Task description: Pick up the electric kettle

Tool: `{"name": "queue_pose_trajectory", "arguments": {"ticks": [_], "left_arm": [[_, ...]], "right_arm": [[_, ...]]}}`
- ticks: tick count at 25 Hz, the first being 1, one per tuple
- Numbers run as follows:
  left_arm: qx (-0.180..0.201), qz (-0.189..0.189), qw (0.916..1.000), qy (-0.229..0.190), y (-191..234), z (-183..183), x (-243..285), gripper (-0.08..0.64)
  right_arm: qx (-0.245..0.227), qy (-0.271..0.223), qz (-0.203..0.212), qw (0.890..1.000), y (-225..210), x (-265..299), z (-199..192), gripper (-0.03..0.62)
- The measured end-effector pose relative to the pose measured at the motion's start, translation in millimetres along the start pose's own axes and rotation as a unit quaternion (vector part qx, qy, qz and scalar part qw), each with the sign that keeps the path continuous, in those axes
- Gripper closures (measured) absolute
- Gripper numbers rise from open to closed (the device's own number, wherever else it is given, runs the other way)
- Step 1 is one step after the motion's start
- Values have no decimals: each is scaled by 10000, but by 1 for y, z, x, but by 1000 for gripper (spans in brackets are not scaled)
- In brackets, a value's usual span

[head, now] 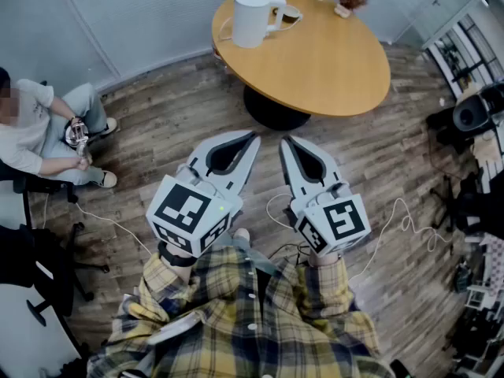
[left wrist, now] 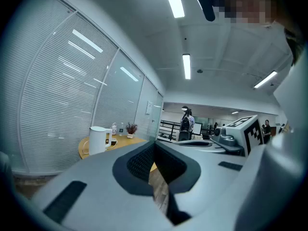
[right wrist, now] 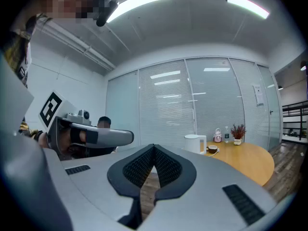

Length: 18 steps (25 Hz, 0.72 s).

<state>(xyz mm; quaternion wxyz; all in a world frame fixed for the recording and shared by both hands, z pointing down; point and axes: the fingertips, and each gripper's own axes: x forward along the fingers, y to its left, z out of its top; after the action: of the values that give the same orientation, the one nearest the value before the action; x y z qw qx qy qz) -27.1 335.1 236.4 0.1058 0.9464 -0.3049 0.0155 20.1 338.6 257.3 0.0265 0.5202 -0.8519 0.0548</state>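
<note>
In the head view you have not yet reached for anything: the left gripper [head: 253, 136] and the right gripper [head: 285, 142] hang side by side over the wood-plank floor [head: 157, 116], both claws pressed together and empty. The electric kettle [head: 252, 18], a smooth white cylinder with a loop handle, stands near the edge of the round wooden table [head: 339, 69], well apart from both claws. In the left gripper view your jaws meet at their tips with only floor showing through the gap behind them. Their inner pads are dark and ribbed, their shells matte grey. The kettle [left wrist: 97, 140] sits far off to the left on the table [left wrist: 126, 140]. In the right gripper view the jaws are likewise closed on nothing, and the kettle [right wrist: 194, 143] stands upright ahead and slightly right, with a small dark cup [right wrist: 212, 149] just beside it. Your next move, I judge, is to step in, spread one claw and line it up on the handle or body, since the glossy wall may slip.
</note>
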Motion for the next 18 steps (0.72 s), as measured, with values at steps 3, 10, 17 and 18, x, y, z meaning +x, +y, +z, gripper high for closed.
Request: {"name": "queue_pose_trajectory", "arguments": {"ticks": [3,10,17,18], "left_arm": [[37,9,10000,-27,0,-1,2,557],[51,63,10000,-29,-2,-1,7,557],[70,179,9998,-29,-8,-3,11,557],[64,196,9998,-27,-8,-4,12,557]], "right_arm": [[-27,-17,24,10000,0,0,2,561],[-1,-56,-6,10000,-9,-3,3,561],[-15,-77,101,9999,-14,-8,1,561],[-20,-77,124,9999,-15,-8,1,561]]}}
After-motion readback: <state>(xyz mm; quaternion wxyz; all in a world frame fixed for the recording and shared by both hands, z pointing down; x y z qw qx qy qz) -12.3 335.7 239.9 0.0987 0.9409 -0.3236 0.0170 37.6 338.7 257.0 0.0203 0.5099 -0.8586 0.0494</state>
